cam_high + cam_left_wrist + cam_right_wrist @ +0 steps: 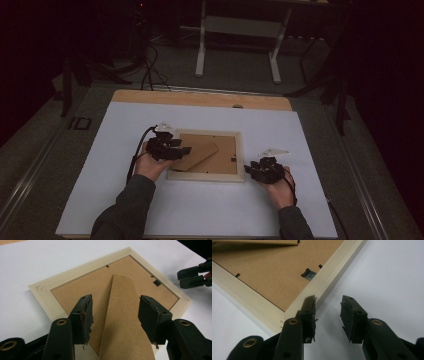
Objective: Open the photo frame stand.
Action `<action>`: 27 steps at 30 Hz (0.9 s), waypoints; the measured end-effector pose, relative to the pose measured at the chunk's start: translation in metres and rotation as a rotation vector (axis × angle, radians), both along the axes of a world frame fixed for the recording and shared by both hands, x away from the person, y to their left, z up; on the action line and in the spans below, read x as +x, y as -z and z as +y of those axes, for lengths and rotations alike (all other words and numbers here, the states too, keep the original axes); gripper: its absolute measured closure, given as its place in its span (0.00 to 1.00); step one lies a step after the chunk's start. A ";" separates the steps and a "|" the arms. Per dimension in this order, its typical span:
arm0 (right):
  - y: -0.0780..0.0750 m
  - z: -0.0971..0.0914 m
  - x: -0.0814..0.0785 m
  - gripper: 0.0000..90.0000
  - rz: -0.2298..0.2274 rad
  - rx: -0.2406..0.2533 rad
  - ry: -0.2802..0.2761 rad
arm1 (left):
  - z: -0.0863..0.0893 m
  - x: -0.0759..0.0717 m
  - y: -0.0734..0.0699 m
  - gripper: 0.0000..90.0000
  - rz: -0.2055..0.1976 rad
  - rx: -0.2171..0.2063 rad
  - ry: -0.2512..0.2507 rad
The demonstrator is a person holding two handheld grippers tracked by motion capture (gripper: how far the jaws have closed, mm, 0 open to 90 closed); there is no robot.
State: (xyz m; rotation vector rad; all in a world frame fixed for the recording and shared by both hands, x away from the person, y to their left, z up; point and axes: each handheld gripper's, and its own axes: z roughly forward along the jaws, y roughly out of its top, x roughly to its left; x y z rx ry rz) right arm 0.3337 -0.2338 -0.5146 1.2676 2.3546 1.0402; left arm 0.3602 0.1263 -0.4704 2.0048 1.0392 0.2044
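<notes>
A pale wooden picture frame (205, 176) lies face down on the white table. Its brown backing board (226, 148) faces up, with a cardboard stand leg (122, 315) lifted off it. My left gripper (116, 315) hovers over the frame's left side (182, 148). Its jaws are open, one on each side of the stand leg, and the pads stay off it. My right gripper (328, 312) is open by the frame's near right corner (252, 170), with bare table between its jaws. Its left fingertip (310, 307) is at the frame's outer edge. A small metal hanger clip (308, 273) sits on the board.
The white tabletop (150, 210) spreads wide on all sides of the frame, with a wooden strip (200, 98) along its far edge. Beyond it on the dark floor are a white-legged stand (240, 25) and cables (150, 70).
</notes>
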 end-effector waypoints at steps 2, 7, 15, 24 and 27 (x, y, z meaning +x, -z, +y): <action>0.000 0.000 0.000 0.71 -0.001 0.000 -0.001 | -0.001 0.002 0.001 0.52 0.004 -0.004 0.007; 0.000 0.000 0.000 0.71 -0.001 -0.001 -0.002 | -0.003 0.005 0.004 0.53 0.022 0.008 0.009; 0.000 0.000 0.000 0.71 0.000 -0.001 -0.003 | -0.010 0.013 0.012 0.45 0.075 0.035 0.059; 0.000 0.000 0.000 0.70 -0.002 -0.001 -0.002 | -0.015 0.018 0.018 0.34 0.099 0.027 0.075; 0.000 -0.001 0.000 0.70 -0.001 -0.001 -0.001 | -0.017 0.019 0.019 0.32 0.107 0.022 0.080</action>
